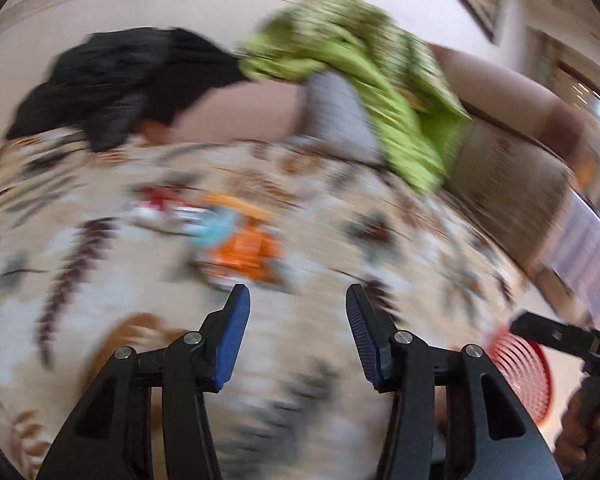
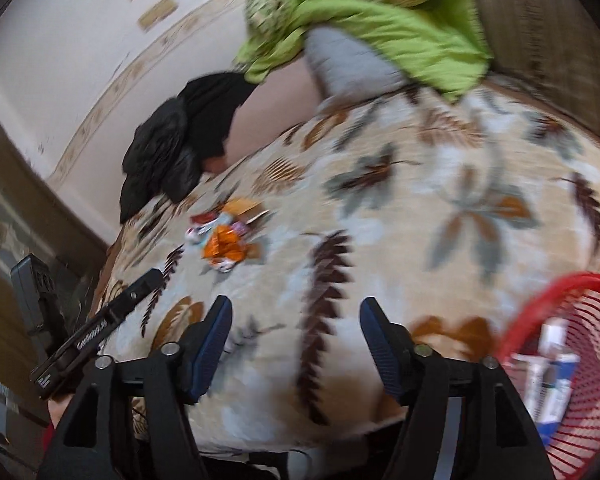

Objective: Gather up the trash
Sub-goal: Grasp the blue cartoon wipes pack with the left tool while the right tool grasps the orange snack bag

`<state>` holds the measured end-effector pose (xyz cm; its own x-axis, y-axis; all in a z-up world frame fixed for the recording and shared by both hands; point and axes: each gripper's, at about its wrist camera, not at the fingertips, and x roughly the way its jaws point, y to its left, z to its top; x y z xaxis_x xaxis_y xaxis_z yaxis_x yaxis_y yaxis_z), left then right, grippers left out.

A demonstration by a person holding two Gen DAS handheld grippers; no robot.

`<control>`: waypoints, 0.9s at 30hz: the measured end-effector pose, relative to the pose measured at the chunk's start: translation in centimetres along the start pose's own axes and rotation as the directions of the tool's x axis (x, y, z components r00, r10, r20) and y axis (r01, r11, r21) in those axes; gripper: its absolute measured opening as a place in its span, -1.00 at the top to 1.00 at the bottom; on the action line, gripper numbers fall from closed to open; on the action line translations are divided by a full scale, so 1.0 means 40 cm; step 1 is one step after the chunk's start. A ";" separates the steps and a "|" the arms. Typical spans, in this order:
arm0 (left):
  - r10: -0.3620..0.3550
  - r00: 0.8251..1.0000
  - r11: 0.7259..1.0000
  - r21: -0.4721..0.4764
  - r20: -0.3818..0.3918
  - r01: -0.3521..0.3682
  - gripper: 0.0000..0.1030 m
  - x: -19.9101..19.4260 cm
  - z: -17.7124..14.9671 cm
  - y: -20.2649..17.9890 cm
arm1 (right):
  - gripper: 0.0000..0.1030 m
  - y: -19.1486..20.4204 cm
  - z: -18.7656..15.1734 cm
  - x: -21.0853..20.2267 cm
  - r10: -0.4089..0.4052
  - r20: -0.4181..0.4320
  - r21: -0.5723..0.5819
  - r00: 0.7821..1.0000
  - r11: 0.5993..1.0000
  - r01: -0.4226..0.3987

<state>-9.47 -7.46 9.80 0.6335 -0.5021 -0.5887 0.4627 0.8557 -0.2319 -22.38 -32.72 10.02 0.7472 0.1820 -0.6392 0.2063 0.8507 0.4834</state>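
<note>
A small heap of wrappers lies on a leaf-patterned bedspread (image 1: 99,288): an orange wrapper (image 1: 245,254), a light blue one (image 1: 215,226) and a red-and-white one (image 1: 159,202). The heap also shows in the right wrist view (image 2: 223,246). My left gripper (image 1: 297,300) is open and empty, just short of the orange wrapper. My right gripper (image 2: 295,312) is open and empty above the bedspread (image 2: 420,200), well back from the heap. A red mesh basket (image 2: 580,360) holding some packaging stands at the right; it also shows in the left wrist view (image 1: 524,376). Both views are motion-blurred.
A green blanket (image 1: 380,80) over a grey pillow (image 1: 336,112) lies at the bed's far end, with black clothing (image 1: 119,80) to its left. A wooden headboard (image 2: 540,20) and a pale wall (image 1: 99,8) stand behind. The left gripper's body (image 2: 95,328) shows in the right wrist view.
</note>
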 end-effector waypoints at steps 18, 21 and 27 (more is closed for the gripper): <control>0.005 0.999 0.956 -0.294 -0.048 -0.019 0.03 0.102 0.036 0.356 | -0.23 0.199 0.118 0.605 0.040 -0.161 0.038 0.986 0.999 -0.034; -0.007 0.999 0.963 -0.271 -0.038 -0.004 -0.10 0.119 0.050 0.340 | 0.04 0.203 0.125 0.598 0.064 -0.159 0.033 0.985 0.998 -0.059; -0.060 0.998 0.964 -0.260 -0.028 0.051 -0.13 0.181 0.082 0.288 | 0.08 0.167 0.127 0.465 -0.005 -0.044 0.032 0.999 0.999 0.006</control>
<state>2.46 -1.66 5.39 0.5871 -0.5488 -0.5950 0.3168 0.8322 -0.4551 -3.87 -26.14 4.40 0.7177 0.1997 -0.6671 0.2307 0.8357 0.4984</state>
